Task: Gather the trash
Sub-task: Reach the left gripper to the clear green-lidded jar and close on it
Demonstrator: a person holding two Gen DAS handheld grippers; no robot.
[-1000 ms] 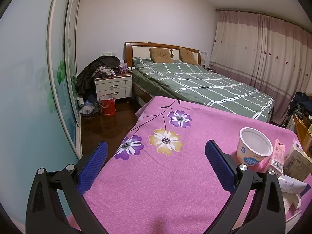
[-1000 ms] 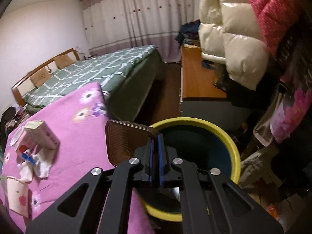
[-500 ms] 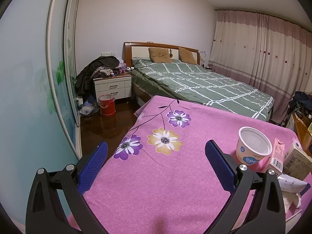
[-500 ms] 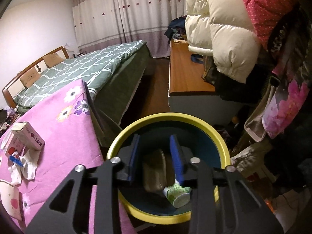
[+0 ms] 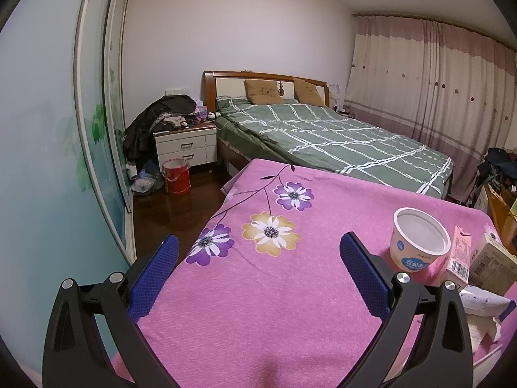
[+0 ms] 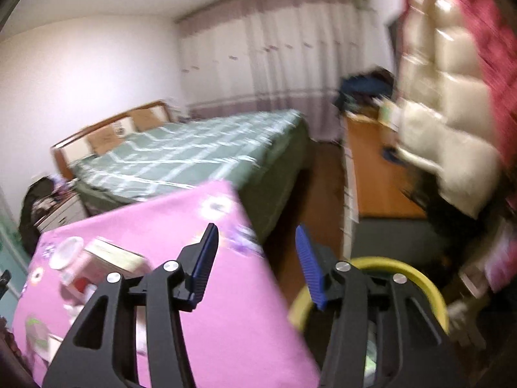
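Right gripper (image 6: 257,252) swung off yellow bin (image 6: 416,274) toward pink table edge (image 6: 255,242), jaws opening, empty; left gripper (image 5: 258,258) wide, empty.

Left gripper (image 5: 258,249) agape (empty) — cup (image 5: 420,242) beside.

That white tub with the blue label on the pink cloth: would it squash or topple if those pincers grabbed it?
The white tub looks empty, so probably light and easily knocked over. Its open, thin-looking rim may flex under a squeeze.
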